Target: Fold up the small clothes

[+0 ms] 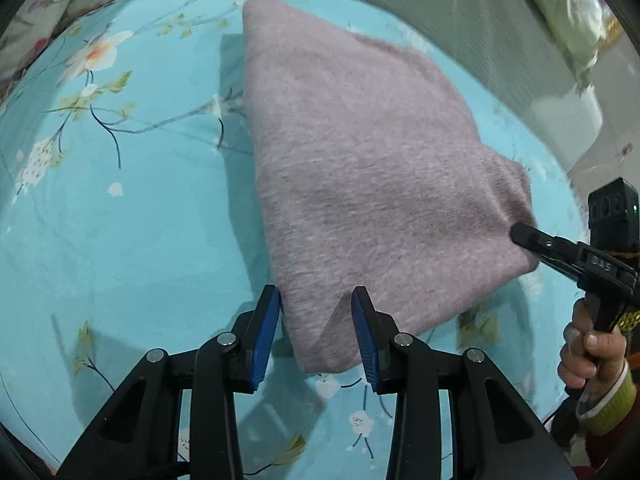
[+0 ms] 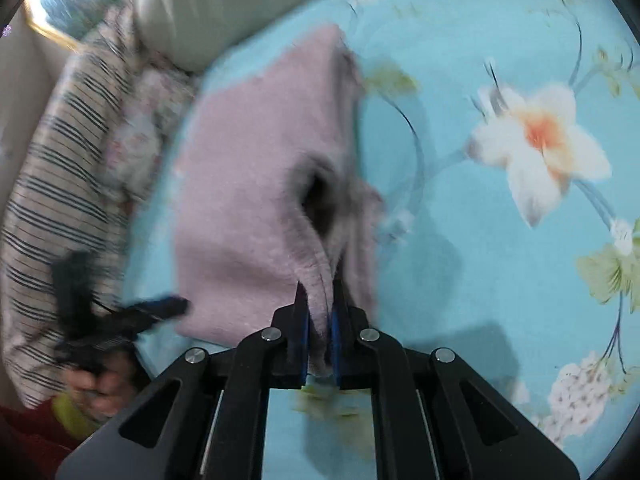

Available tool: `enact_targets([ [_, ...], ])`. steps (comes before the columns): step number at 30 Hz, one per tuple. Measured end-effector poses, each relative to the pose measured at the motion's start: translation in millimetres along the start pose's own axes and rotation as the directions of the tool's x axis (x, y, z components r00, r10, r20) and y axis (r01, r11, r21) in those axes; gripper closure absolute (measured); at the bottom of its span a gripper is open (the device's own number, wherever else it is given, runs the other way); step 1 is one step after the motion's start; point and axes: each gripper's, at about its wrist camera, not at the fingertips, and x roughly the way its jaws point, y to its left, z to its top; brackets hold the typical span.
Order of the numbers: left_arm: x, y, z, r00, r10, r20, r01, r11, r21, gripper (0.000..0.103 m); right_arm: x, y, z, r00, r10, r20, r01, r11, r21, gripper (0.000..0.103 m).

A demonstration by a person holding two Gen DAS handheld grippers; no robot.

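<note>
Evidently the pink fuzzy garment [image 1: 360, 168] is partway through a fold, lying on the turquoise flowered bedsheet [image 1: 120, 240] with its near end raised off the bed. The right gripper [image 2: 320, 320] has its blue pads pressed together on a bunched, ribbed edge of the knit, and I take that to be why that corner stands up in a ridge instead of lying flat: whoever holds it can carry the edge across the rest of the cloth. The left gripper [image 1: 316, 336] sits at the near hem with its jaws spread, one pad at either side of a corner of the fabric but not pinching it. My guess is that it is lined up either to take that corner or to steady it. A striped pillow [image 2: 60, 184] and other bedding lie along the far side, well clear of the garment, so the fold has room to land on open sheet. The right view is blurred, so finer detail of the edge is hard to make out.
</note>
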Motion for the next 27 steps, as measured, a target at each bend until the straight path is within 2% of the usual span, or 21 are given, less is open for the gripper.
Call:
enact_targets([
  [2, 8.3, -0.9, -0.7, 0.999, 0.032, -0.017, -0.032, 0.999, 0.014, 0.067, 11.8, -7.6, -6.9, 0.999, -0.005, -0.032, 0.006, 0.999, 0.032, 0.093],
  [4, 14.5, 0.4, -2.6, 0.998, 0.060, -0.034, -0.059, 0.998, 0.024, 0.067, 7.5, -6.2, -8.2, 1.000, -0.003, -0.027, 0.004, 0.999, 0.033, 0.087],
  [6, 11.8, 3.5, -3.8, 0.998, 0.054, -0.041, -0.053, 0.998, 0.021, 0.067, -2.8, 0.9, -6.2, 0.998, -0.046, -0.035, 0.046, 0.999, 0.005, 0.074],
  [7, 9.4, 4.3, -3.8, 0.997, 0.058, -0.042, -0.057, 0.998, 0.024, 0.067, -9.4, 3.6, -3.9, 0.997, -0.068, -0.028, 0.068, 0.998, -0.005, 0.072],
  [11, -14.3, 2.9, 0.0, 0.999, 0.047, -0.009, -0.046, 0.998, 0.042, 0.070, -47.5, 19.3, 21.2, 0.993, -0.066, 0.098, 0.068, 0.997, -0.022, 0.072],
  [14, -35.5, -6.0, 15.5, 0.998, -0.013, 0.062, 0.009, 0.998, 0.063, 0.070, -53.0, 42.0, 53.5, 0.986, 0.000, 0.168, 0.012, 0.997, -0.070, 0.072],
  [17, -42.9, -16.2, 47.2, 0.989, -0.077, 0.128, 0.070, 0.996, 0.056, 0.069, -29.7, 64.8, 87.9, 0.983, 0.034, 0.178, -0.012, 0.992, -0.124, 0.072],
  [20, -31.5, -23.4, 78.4, 0.984, -0.058, 0.171, 0.051, 0.998, 0.040, 0.069, 5.8, 71.2, 123.4, 0.985, 0.045, 0.169, -0.024, 0.992, -0.123, 0.072],
  [24, -1.1, -13.0, 115.4, 0.987, -0.022, 0.161, 0.024, 1.000, -0.016, 0.070, 47.3, 59.4, 164.3, 0.991, -0.002, 0.132, 0.010, 0.998, -0.063, 0.072],
  [26, 9.2, -4.1, 122.5, 0.989, 0.009, 0.145, -0.004, 1.000, -0.029, 0.072, 56.9, 37.6, 172.8, 0.986, -0.077, 0.148, 0.076, 0.997, 0.009, 0.079],
  [27, 15.9, -1.6, 128.3, 0.990, 0.024, 0.138, -0.019, 0.999, -0.036, 0.072, 57.9, 26.3, 174.4, 0.984, -0.083, 0.156, 0.076, 0.996, 0.048, 0.096],
])
